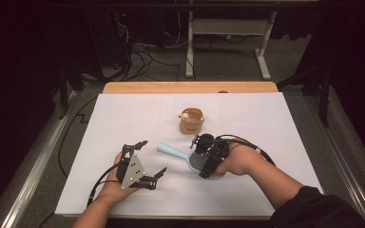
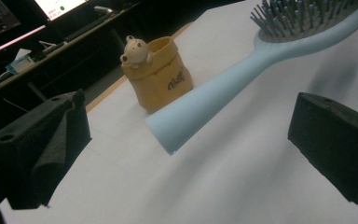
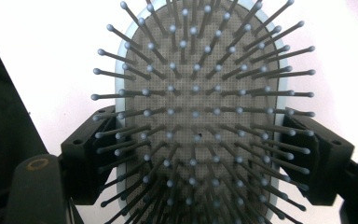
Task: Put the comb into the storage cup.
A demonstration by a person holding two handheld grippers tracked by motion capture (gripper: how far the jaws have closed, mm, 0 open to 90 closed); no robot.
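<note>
In the high view the right gripper (image 1: pixel 208 159) sits right of centre, its jaws clamped on the head of a light blue hairbrush (image 1: pixel 178 153). The brush's handle points toward the upper left of the frame, and the whole brush seems to be held a little off the white table cover (image 1: pixel 123 114), though the angle makes that hard to confirm. The right gripper view looks straight onto the hairbrush (image 3: pixel 196 116), with grey bristles facing the camera and a black jaw pressing on each side of the oval head.

The left gripper (image 1: pixel 145 161) lies in the lower left of centre in the high view, jaws spread wide apart with nothing between them. In the left gripper view the brush handle's end hangs in the middle of the frame, between the two black jaws but farther off and clear of both.

A small tan holder (image 1: pixel 191 120) with a bear figure on its rim stands upright near the centre of the table, just above the brush; it appears at upper centre in the left gripper view (image 2: pixel 161 74).
</note>
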